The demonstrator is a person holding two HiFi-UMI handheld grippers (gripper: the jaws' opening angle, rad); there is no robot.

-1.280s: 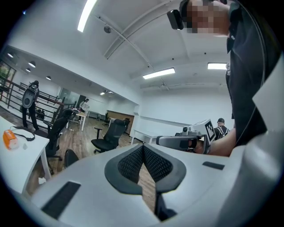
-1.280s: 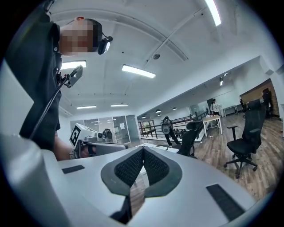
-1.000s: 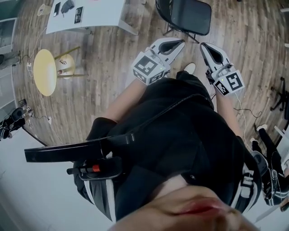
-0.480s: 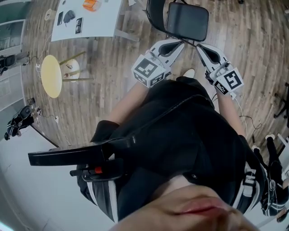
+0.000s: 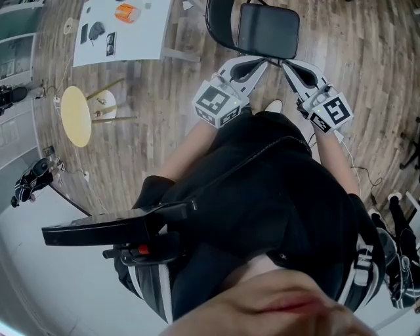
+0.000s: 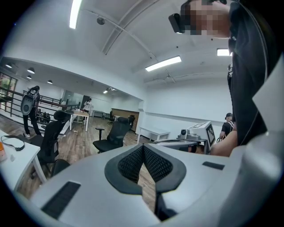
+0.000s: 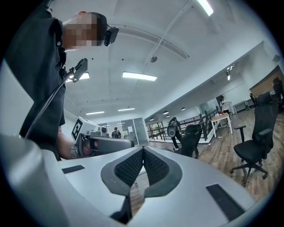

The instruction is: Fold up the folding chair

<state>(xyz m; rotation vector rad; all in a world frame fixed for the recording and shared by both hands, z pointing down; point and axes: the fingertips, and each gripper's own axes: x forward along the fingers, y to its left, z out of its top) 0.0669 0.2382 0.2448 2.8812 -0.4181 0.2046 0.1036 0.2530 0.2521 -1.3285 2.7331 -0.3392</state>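
Note:
The black folding chair [image 5: 268, 29] stands open on the wooden floor at the top of the head view, its seat facing me and its back [image 5: 220, 20] to the left. My left gripper [image 5: 262, 62] is shut and empty, with its tip just short of the seat's near edge. My right gripper [image 5: 288, 63] is also shut and empty, close beside it at the same edge. I cannot tell if either tip touches the seat. In the left gripper view the pads [image 6: 133, 162] meet with nothing between them. The pads [image 7: 131, 167] in the right gripper view also meet.
A white table [image 5: 141, 39] with an orange object [image 5: 127, 12] and small items stands at the upper left. A round yellow stool [image 5: 77, 116] is at the left. Cables [image 5: 371, 180] lie on the floor at the right. Office chairs [image 6: 113, 135] and people stand farther off.
The chair has drawn closer in the head view. Both grippers have moved forward, from clear floor to the seat's near edge. Both stayed shut.

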